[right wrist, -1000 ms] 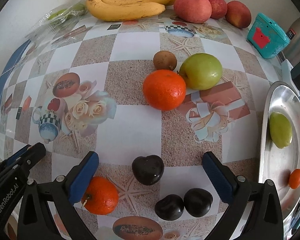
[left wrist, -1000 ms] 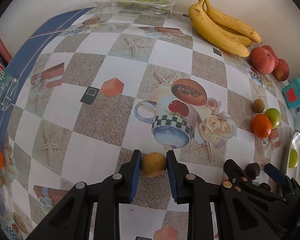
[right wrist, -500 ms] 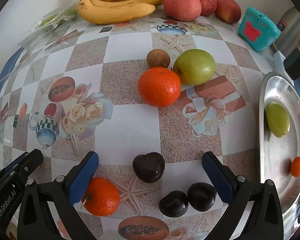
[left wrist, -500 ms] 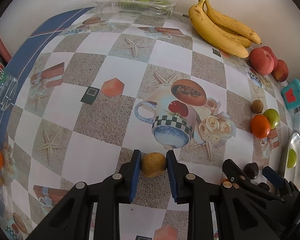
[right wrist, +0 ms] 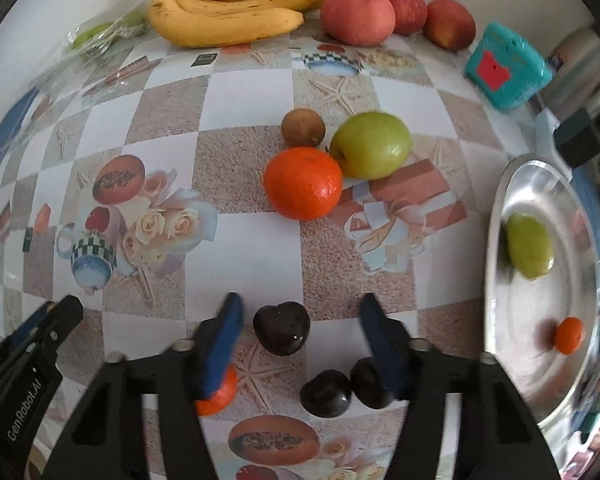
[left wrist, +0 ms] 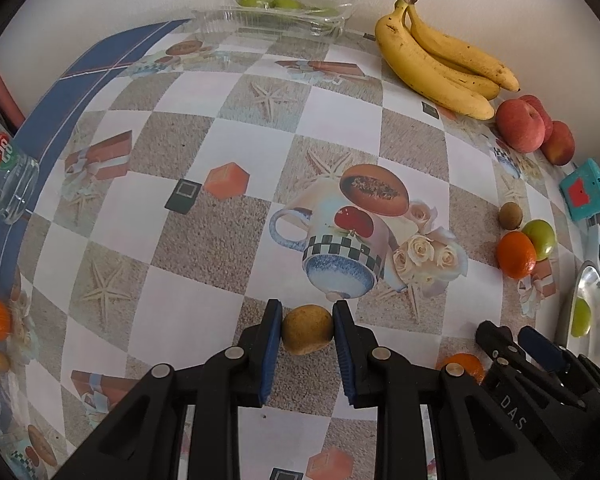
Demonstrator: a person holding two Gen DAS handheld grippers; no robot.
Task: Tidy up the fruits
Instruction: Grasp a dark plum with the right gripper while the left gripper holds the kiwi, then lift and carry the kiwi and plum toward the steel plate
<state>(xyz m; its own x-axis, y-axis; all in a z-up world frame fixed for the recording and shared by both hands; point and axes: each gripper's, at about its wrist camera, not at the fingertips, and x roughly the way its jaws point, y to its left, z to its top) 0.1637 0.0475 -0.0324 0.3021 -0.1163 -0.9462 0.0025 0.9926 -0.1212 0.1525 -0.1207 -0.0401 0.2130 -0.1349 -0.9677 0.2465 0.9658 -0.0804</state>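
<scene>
My left gripper (left wrist: 307,330) is shut on a small yellow-brown fruit (left wrist: 307,329), held just over the patterned tablecloth. My right gripper (right wrist: 298,330) is open, its blue fingers on either side of a dark heart-shaped cherry (right wrist: 282,328) without touching it. Two more dark cherries (right wrist: 326,393) and a small orange (right wrist: 220,394) lie under the right gripper. Further off are an orange (right wrist: 303,183), a green apple (right wrist: 372,145) and a brown kiwi (right wrist: 303,127). The right gripper also shows in the left wrist view (left wrist: 516,340).
Bananas (right wrist: 228,12) and red apples (right wrist: 358,16) lie along the back wall. A steel plate (right wrist: 504,312) at right holds a green fruit (right wrist: 528,246) and a tiny orange (right wrist: 569,335). A teal box (right wrist: 506,70) stands back right. A clear tray (left wrist: 276,16) and glass (left wrist: 8,184) are left.
My right gripper's fingers have narrowed a lot around the heart-shaped cherry and moved slightly forward. My left gripper still holds the yellow-brown fruit in about the same place.
</scene>
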